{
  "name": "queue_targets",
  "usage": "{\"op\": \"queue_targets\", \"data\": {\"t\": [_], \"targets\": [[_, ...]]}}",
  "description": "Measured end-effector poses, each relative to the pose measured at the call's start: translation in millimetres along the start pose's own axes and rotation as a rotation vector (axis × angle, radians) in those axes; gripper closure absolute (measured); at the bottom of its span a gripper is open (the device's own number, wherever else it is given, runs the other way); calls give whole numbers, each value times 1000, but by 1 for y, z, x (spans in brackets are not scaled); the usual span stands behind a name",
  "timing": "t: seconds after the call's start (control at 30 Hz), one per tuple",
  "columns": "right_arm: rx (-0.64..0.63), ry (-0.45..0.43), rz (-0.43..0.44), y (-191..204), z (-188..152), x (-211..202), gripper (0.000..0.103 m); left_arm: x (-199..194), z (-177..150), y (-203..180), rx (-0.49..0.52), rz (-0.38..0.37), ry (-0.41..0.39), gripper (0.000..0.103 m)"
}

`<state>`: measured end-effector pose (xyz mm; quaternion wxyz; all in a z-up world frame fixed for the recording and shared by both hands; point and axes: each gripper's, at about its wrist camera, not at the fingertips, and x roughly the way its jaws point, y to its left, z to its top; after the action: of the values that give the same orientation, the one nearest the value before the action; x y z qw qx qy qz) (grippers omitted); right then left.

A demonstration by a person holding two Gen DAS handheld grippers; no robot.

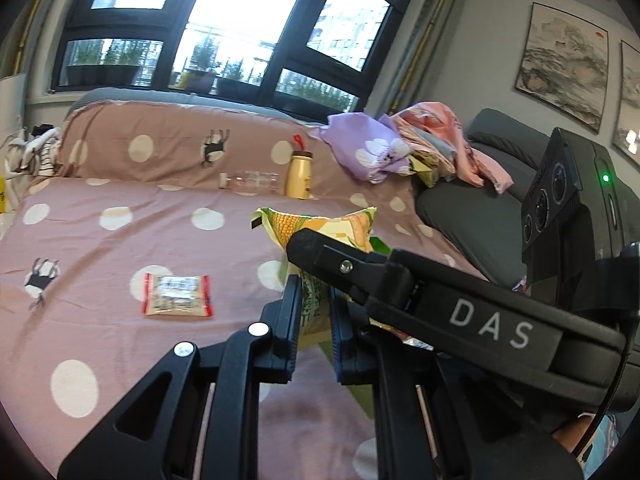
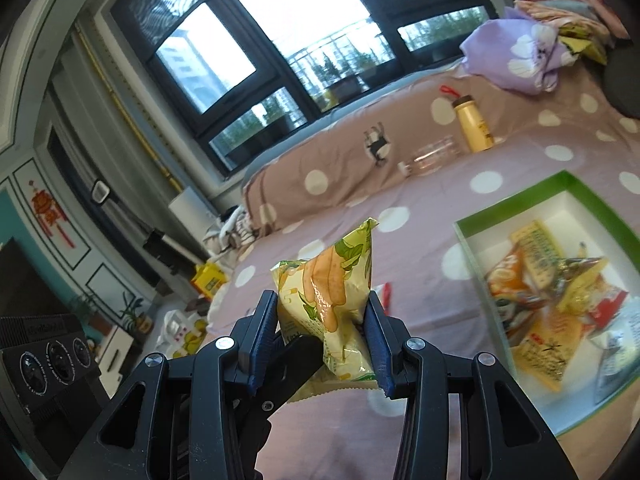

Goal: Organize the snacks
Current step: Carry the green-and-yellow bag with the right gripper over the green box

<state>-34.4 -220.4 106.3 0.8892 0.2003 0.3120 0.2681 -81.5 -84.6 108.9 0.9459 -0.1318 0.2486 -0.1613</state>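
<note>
A yellow corn snack bag (image 2: 332,304) is held above the bed, and both grippers grip it. My right gripper (image 2: 324,320) is shut on its middle. My left gripper (image 1: 314,308) is shut on its lower edge; the bag (image 1: 320,228) rises beyond the fingers, partly hidden by the right gripper's body. A green-rimmed white box (image 2: 560,188) with several snack packets lies on the bed to the right. A small red-ended snack packet (image 1: 178,295) lies flat on the bed to the left.
The bed has a pink dotted cover (image 1: 120,208). A yellow bottle (image 1: 300,174) and a clear bottle (image 1: 252,182) lie near the pillow ridge. Piled clothes (image 1: 400,144) and a dark chair (image 1: 472,200) are at the right.
</note>
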Motion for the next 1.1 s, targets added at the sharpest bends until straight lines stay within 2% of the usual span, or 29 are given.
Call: {"op": "queue_targets", "data": {"t": [0.37, 1.1], "targets": [[26, -20, -41, -23, 5, -12, 57, 16, -1, -17, 12, -49, 14, 93], [5, -73, -110, -18, 7, -35, 57, 10, -1, -32, 21, -140, -10, 93]]}}
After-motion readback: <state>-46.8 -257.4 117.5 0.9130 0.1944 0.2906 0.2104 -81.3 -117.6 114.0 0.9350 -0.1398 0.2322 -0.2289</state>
